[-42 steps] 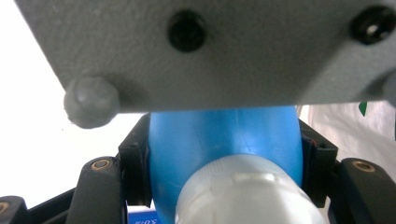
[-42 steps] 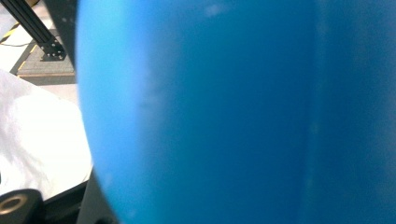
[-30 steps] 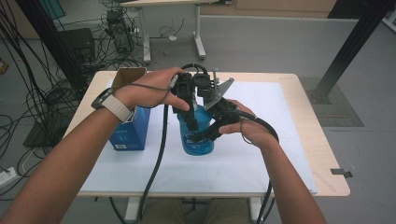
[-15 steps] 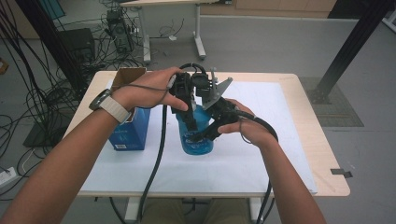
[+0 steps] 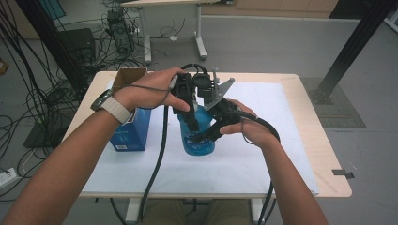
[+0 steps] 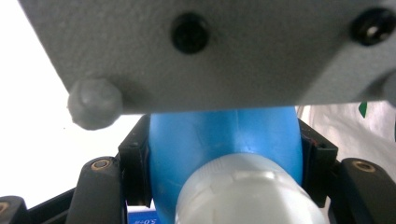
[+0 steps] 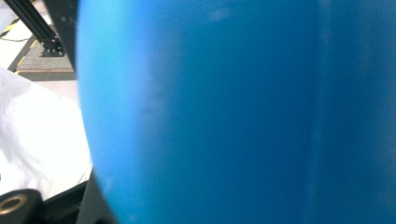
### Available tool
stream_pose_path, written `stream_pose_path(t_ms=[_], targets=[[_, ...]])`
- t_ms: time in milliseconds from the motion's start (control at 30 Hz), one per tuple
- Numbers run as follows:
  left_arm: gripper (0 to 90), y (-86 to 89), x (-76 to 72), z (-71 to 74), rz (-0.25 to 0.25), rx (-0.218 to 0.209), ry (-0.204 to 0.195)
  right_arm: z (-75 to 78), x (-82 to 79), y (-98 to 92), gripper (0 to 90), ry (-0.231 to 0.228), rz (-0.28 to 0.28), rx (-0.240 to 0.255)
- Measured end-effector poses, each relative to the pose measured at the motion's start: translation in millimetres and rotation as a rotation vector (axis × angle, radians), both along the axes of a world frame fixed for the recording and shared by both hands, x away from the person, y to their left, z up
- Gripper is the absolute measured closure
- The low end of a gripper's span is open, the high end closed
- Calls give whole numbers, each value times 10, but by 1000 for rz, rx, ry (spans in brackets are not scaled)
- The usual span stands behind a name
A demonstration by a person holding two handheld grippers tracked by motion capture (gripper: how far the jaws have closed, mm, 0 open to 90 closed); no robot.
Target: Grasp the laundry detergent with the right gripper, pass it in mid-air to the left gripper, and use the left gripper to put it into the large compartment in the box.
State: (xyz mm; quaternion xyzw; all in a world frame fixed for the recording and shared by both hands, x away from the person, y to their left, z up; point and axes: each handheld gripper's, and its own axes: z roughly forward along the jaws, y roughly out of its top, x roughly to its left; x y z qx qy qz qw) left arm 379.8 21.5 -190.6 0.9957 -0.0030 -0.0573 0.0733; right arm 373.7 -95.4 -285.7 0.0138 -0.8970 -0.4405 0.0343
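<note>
Blue bottle (image 5: 199, 133) stands upright near the middle of the white sheet (image 5: 263, 140) that covers the table (image 5: 328, 154), both grippers on it at once.

Left gripper (image 5: 191, 123) comes down from above, held in the left hand (image 5: 152, 91). In the left gripper view its two black jaws sit flat against either side of the bottle's blue shoulder – closed on it, no gap visible. The white cap (image 6: 247, 193) shows large and pale in the foreground just below the clamped part. A grey plate (image 6: 210, 51) with bolt heads crosses the top of that view.

Right gripper (image 5: 206, 136) reaches in from the right side, in the right hand (image 5: 251, 129), jaws closed tight on the bottle's body. The right gripper view has the blue wall pressed up close to the lens – blurred, with a strip of white sheet at the left.

Blue carton (image 5: 131, 126), flaps open, stands just left of the bottle, apart from it.
</note>
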Motion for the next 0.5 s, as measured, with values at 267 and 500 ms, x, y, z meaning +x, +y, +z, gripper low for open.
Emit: stream_pose_path(t_ms=[267,500], targets=[[375,3,4,1,2,-3,-2,2,-4,-3,433,9,-6,-1],[375,5,5,4,6,-2,-1,-3,10,1,432,-4,3,5]])
